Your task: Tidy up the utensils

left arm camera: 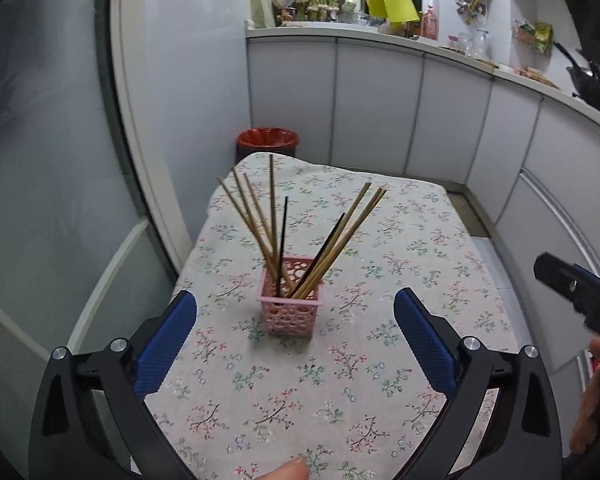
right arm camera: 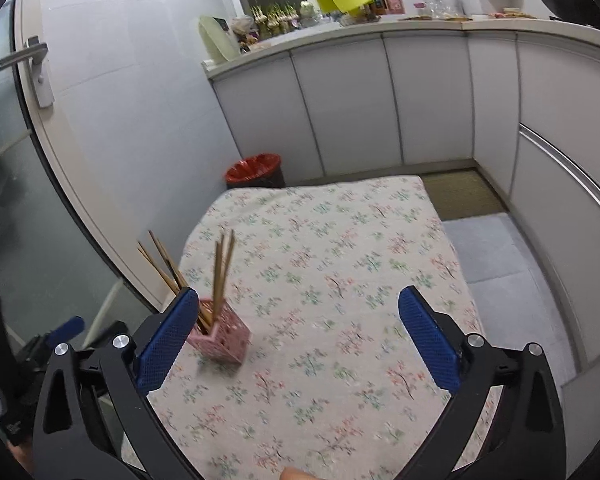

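Both claws, the left gripper (left arm camera: 295, 334) and right gripper (right arm camera: 299, 336), are spread and empty, since the chopsticks (left arm camera: 296, 232) stand already in the pink basket (left arm camera: 289, 308) on the near table (left arm camera: 400, 240).

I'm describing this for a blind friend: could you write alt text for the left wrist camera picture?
A pink lattice basket holding wooden and black chopsticks stands on a floral tablecloth, seen between the wide-open blue pads of the left tool, which holds nothing. Behind are white kitchen cabinets and a red-lined bin; the right tool shows at the right edge.
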